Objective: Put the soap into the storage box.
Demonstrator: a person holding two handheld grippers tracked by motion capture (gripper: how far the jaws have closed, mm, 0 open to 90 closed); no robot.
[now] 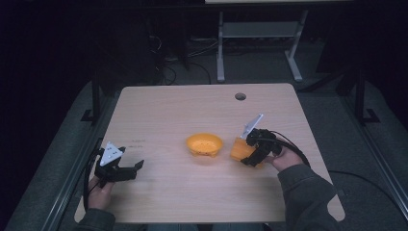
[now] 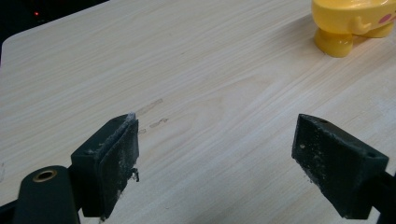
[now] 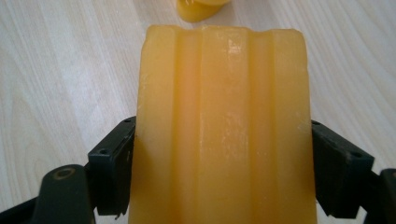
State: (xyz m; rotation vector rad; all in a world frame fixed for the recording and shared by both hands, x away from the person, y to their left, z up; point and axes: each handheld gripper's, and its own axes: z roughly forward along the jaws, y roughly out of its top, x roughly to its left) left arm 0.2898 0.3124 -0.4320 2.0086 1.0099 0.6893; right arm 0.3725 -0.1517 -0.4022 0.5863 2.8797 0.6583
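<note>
The ribbed orange block (image 1: 238,149) sits clamped between the jaws of the right gripper (image 1: 254,153), right of the table's middle and just right of the yellow bowl (image 1: 205,144). In the right gripper view the block (image 3: 224,126) fills the gap between the two black jaws, both pressed against its sides; its face has lengthwise ridges and carries no readable writing or label. There is one block and one bowl. The bowl stands on short feet (image 2: 333,43), and a pink mark shows on its side in the left gripper view, too little of it to read.

The left gripper (image 1: 126,171) rests at the near left of the table, its jaws wide apart with nothing between them.

The table (image 1: 168,110) is pale wood-grain laminate with a round cable hole (image 1: 240,96) near its far edge. Around it the room is dark; grey floor and the white legs of another desk (image 1: 220,48) lie beyond.
</note>
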